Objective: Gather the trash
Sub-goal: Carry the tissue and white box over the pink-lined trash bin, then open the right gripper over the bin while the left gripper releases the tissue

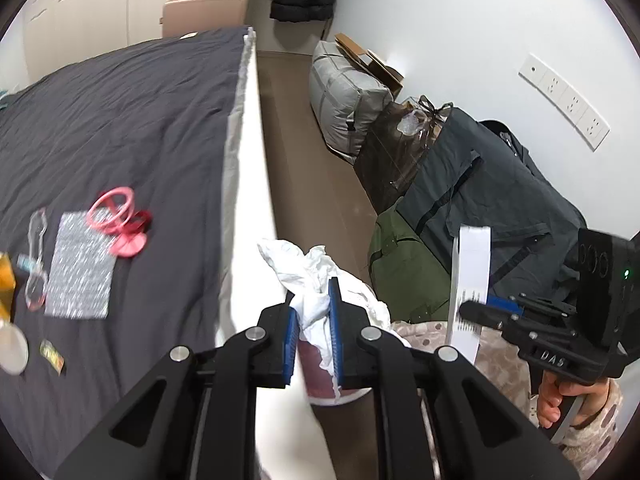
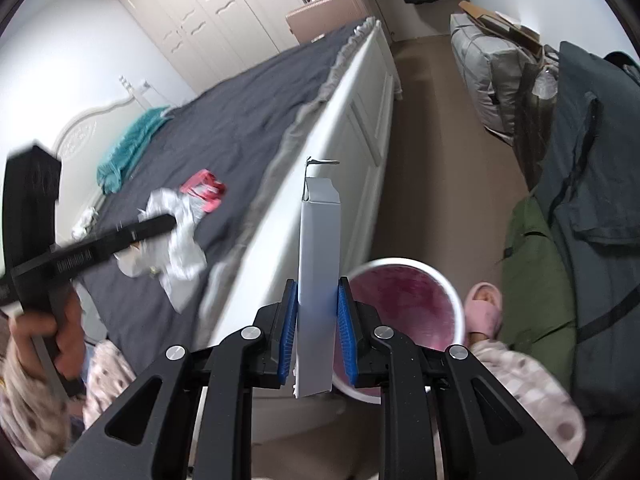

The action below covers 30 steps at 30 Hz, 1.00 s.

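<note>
My left gripper [image 1: 314, 300] is shut on a crumpled white tissue [image 1: 304, 268], held just off the bed's edge above a white-rimmed bin [image 1: 316, 372] with a dark pink inside. My right gripper [image 2: 318, 292] is shut on a long white carton [image 2: 319, 240] that stands upright between its blue pads, with the bin [image 2: 456, 292] right behind it on the floor. The right wrist view also shows the left gripper [image 2: 170, 222] with the tissue [image 2: 182, 256] over the bed. In the left wrist view the right gripper [image 1: 474, 312] holds the carton [image 1: 470, 276].
On the dark grey bed [image 1: 120, 120] lie a pink plastic piece [image 1: 120, 220], a glittery card [image 1: 80, 268], a clear plastic scrap [image 1: 36, 260], a round lid [image 1: 12, 348] and a small wrapper [image 1: 52, 354]. Bags [image 1: 480, 184] line the wall. A pink slipper [image 2: 486, 308] stands beside the bin.
</note>
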Each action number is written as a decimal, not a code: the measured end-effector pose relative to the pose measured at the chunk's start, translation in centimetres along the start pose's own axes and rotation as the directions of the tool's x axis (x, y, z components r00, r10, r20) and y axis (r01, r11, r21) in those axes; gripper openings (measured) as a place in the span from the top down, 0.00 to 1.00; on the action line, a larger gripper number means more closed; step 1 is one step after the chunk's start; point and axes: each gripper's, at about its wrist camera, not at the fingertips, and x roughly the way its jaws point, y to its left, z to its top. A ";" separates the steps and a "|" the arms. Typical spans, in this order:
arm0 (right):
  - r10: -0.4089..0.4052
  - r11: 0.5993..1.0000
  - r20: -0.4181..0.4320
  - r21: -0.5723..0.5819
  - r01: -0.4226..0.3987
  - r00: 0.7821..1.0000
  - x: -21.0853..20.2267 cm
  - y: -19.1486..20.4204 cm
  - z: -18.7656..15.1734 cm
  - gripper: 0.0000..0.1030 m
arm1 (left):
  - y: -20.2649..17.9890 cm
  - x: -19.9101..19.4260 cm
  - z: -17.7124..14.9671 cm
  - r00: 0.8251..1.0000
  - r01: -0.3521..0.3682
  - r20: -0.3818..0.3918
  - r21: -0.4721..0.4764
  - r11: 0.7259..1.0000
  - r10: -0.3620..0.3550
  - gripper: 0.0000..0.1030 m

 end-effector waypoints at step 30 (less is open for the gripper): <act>-0.158 0.987 -0.035 -0.006 0.158 0.987 5.0 -7.4 -1.5 0.08 | -3.1 7.8 0.7 0.992 0.038 -0.122 -0.009 0.999 -0.039 0.87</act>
